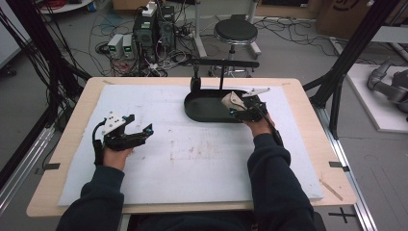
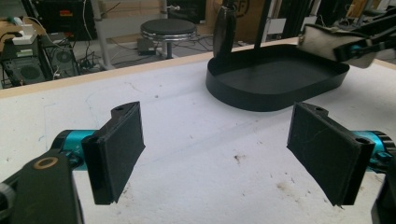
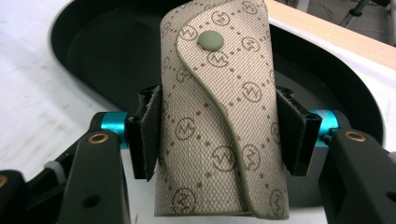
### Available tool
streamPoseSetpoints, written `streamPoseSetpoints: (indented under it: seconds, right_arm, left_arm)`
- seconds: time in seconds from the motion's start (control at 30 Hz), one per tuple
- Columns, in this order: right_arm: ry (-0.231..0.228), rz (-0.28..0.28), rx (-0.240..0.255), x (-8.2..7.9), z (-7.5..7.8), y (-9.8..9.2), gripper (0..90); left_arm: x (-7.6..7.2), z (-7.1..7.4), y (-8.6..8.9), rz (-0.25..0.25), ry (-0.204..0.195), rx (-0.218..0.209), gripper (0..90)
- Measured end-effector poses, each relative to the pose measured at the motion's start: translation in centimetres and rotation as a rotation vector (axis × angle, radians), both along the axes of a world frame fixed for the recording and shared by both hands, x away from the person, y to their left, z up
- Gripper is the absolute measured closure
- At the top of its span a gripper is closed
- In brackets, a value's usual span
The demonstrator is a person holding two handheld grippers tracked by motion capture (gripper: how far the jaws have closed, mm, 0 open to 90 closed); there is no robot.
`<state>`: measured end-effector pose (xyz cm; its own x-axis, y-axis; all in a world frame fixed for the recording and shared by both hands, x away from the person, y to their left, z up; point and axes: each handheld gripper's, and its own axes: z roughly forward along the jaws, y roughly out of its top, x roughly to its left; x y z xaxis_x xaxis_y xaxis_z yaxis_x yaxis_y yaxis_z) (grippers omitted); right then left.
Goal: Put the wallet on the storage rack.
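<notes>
Pouch: a beige patterned pouch (image 3: 219,116) with a snap flap sits upright at the centre of the right gripper view; in the high view it is a small pale shape (image 1: 233,101) right of centre, over the near right rim of the tray.
Right gripper: the right gripper (image 3: 219,133) is clamped on the pouch, one black pad pressed to each side at mid-height; in the high view it (image 1: 239,109) is held right of centre.
Tray: a black oval tray (image 1: 199,108) lies in the upper middle of the high view, a thin post with a crossbar rising from its far side; in the right gripper view its dark floor (image 3: 102,51) spreads behind the pouch.
Left gripper: the left gripper (image 2: 215,154) has its jaws wide apart, nothing between them; in the high view it (image 1: 141,130) sits at centre left, well apart from the tray.
Mat: a white, stained mat (image 1: 192,159) covers most of the table (image 1: 77,108).
Background: a round stool (image 1: 235,32) at top centre, computer boxes (image 1: 153,29) and cables to its left.
</notes>
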<state>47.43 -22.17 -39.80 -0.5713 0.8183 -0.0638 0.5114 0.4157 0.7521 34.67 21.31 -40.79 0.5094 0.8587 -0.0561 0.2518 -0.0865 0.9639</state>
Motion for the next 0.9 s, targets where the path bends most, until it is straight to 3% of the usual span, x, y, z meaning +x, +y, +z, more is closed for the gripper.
streamPoseSetpoints:
  seconds: [0.2, 0.47, 0.63, 0.77, 0.9]
  right_arm:
    - [0.011, -0.033, -0.004, 2.2, -1.4, 1.8, 40.7]
    - [0.033, -0.058, -0.009, 3.8, -2.5, 2.9, 40.0]
    - [0.024, -0.073, -0.031, 4.3, -3.0, 3.6, 38.3]
    - [-0.003, -0.091, -0.025, 4.3, -3.3, 3.7, 32.1]
    - [-0.01, -0.058, -0.051, 3.8, -2.5, 3.4, 31.7]
  left_arm:
    - [0.0, 0.0, 0.1, 0.003, 0.001, -0.002, 18.4]
    - [0.0, 0.0, 0.2, 0.0, 0.002, -0.003, 18.4]
    - [0.0, 0.0, 0.2, 0.003, 0.002, -0.008, 18.4]
    - [0.0, 0.0, 0.2, 0.002, 0.0, -0.008, 18.4]
    - [0.0, 0.0, 0.2, 0.003, 0.001, -0.011, 18.4]
